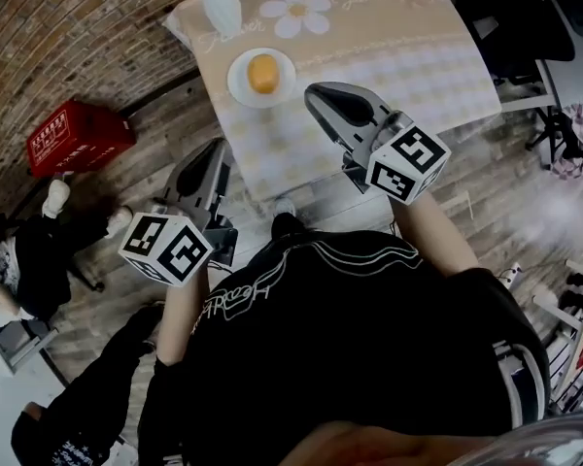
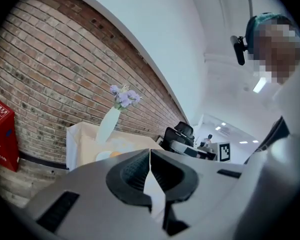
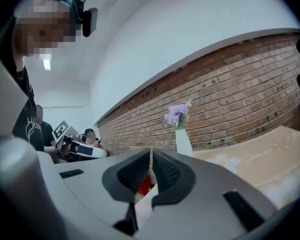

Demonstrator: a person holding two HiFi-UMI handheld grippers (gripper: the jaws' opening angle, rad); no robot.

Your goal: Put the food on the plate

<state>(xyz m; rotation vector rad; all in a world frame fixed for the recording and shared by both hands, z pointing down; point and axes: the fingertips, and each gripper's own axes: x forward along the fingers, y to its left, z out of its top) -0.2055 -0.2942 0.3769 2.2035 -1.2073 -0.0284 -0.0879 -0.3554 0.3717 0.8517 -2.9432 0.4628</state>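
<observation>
Food (image 1: 262, 73) sits on plate (image 1: 238, 87), tablecloth (image 1: 389, 56) lettered "Flower"; left tongs (image 1: 218, 148) and right tongs (image 1: 313, 92) closed, empty.

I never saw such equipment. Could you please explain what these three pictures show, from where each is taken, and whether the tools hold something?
A person holds a two-jaw gripper in each hand. One picture comes from a camera on the person's head, looking down. The others come from cameras on the left gripper and the right gripper. On the table are a white plate with a round orange-yellow food and a white vase of flowers. Both grippers are shut and empty.
</observation>
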